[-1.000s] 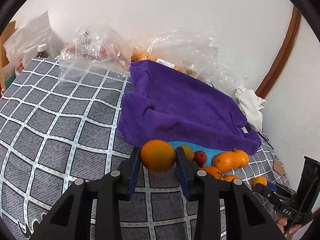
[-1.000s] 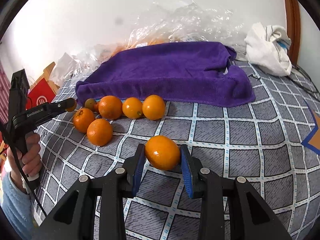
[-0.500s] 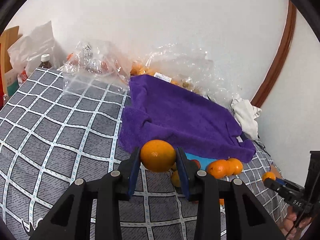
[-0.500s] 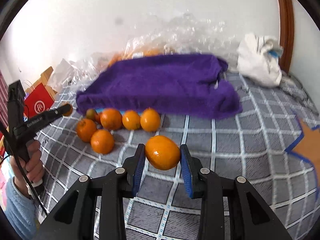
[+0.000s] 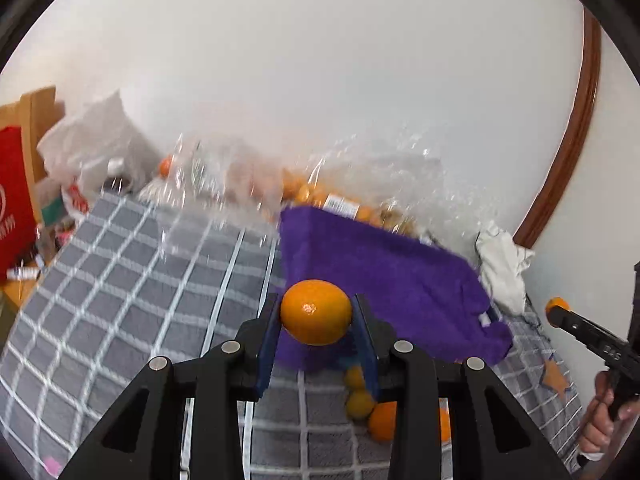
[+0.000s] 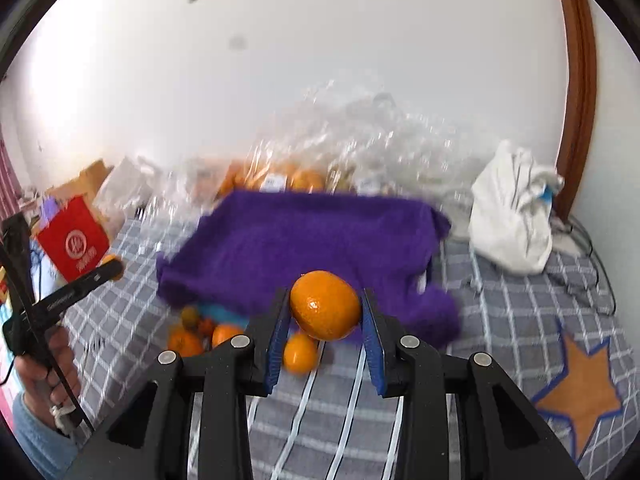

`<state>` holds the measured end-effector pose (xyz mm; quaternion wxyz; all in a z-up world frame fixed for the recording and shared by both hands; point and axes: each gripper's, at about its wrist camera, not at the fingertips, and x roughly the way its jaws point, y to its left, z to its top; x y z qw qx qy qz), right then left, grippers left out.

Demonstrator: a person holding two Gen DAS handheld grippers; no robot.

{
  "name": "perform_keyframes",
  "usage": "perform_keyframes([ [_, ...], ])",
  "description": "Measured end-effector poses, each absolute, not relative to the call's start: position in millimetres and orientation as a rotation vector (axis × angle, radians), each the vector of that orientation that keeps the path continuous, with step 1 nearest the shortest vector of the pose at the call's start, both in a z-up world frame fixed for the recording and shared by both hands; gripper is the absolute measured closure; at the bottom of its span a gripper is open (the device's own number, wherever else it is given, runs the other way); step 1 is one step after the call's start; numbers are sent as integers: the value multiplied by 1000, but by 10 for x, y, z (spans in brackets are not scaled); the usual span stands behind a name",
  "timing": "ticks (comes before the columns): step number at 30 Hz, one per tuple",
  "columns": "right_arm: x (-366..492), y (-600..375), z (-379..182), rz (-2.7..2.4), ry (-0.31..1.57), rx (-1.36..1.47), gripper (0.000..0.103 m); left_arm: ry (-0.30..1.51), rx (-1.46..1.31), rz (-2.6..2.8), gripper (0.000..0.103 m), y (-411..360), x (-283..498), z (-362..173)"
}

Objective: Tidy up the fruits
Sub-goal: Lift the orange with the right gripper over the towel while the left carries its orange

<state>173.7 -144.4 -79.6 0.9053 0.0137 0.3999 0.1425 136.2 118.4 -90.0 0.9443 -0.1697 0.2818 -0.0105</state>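
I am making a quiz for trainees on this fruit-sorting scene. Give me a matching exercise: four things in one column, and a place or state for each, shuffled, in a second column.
Things:
1. orange in the left gripper
2. purple towel
3. white cloth bundle
4. loose oranges

Places or states:
A. lying on the checked bedcover in front of the towel
B. clamped between two blue pads
C. spread over the bedcover, clear plastic bags behind it
D. near the brown door frame

Pairs: 1-B, 2-C, 3-D, 4-A
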Motion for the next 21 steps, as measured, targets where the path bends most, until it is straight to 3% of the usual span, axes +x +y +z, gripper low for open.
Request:
perform_keyframes([
  [10,2463,-1529,-689,229,763,64,68,496,-437,-73,69,1098,2060,-507],
  [21,2810,-1791,-1355,206,852,168,68,559,-471,-165,70,882,2595,-1111],
])
